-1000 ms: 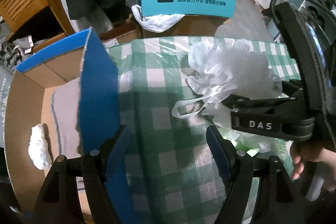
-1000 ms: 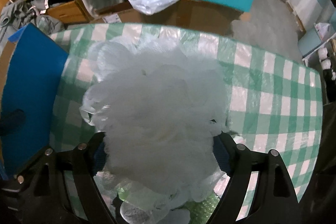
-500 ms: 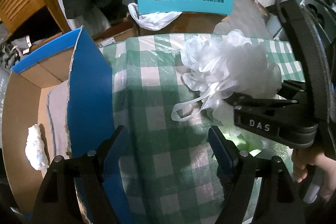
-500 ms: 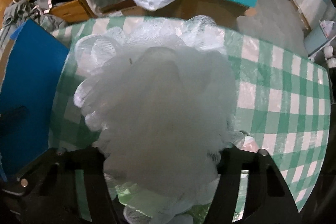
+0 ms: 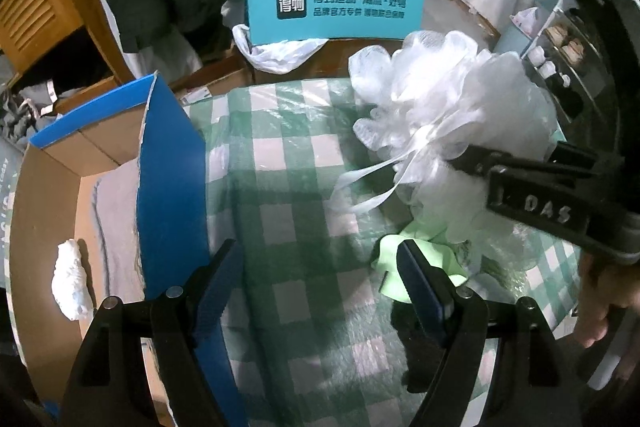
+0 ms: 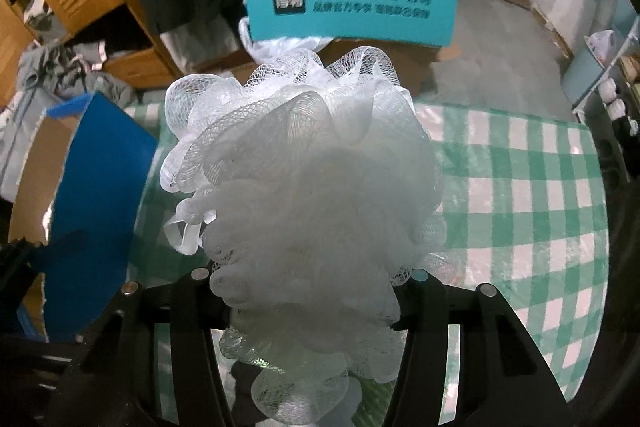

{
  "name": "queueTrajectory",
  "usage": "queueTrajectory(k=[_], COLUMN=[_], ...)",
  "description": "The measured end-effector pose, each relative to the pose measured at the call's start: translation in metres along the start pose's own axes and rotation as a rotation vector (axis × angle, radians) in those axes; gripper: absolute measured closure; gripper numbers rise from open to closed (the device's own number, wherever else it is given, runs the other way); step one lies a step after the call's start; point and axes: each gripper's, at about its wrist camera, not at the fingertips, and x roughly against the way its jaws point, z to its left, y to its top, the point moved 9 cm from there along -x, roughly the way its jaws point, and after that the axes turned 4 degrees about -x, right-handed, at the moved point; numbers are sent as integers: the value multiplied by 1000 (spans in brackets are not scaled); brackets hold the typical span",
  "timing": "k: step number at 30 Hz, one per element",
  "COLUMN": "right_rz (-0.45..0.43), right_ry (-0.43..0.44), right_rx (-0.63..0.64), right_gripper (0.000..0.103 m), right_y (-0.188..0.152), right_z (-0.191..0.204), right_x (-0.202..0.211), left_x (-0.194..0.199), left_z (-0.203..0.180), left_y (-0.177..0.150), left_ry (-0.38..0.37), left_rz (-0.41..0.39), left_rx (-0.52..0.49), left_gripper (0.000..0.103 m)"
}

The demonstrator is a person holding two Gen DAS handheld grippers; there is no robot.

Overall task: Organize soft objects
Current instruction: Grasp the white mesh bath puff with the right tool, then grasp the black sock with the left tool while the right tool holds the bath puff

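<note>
Mesh bath puff [image 6: 304, 187] has left the checked desk [image 5: 304, 211]: the right claw [image 6: 308, 291] has just been closing and now pinches it, lifted. Leftward, the open cardboard box [image 5: 48, 187] waits, its blue flap [image 5: 172, 179] standing upright in between. The left claw [image 5: 320, 287] hangs wide and empty. A green cloth [image 5: 404, 255] is uncovered beneath.

The left hand-held gripper [image 5: 320, 287] has black arms, silver screws and blue pads; the right hand-held gripper [image 5: 472, 163] is black, embossed "DAS", with a black cable.
</note>
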Motion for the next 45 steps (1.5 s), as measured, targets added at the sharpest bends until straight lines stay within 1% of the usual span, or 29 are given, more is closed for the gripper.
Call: queueTrajectory(k=[5,12,23,30,35,41,45], right_rz=[-17,-26,-37,-20,-12,-10,-14], right_ry=[-1,-11,-41,-51,-43,-34,-26], right_rx=[-25,-57,-121,-177,-192,-199,-199], right_gripper=[51,52,52,52,52,52,52], right_y=[-7,-32,-75,-100,-107,-106,-105], right_z=[-7,-24,-69,-94,-102,-102,-101], right_x=[14,36,66,69,67,63,63], left_x=[3,6,-5,-14,-23,-34,-46], left_z=[-4,-16,-56,-72,-83,-91,-96], left_y=[-7,-17,-48,-60,-65,-74,-82], left_ry=[-3,-19,-72,-39,-45,-60,-43], left_rz=[3,7,64,86,107,133,158], left_rx=[-5,-12,-54,-91,-104,-97,-128], left_gripper=[23,23,23,23,23,23,23])
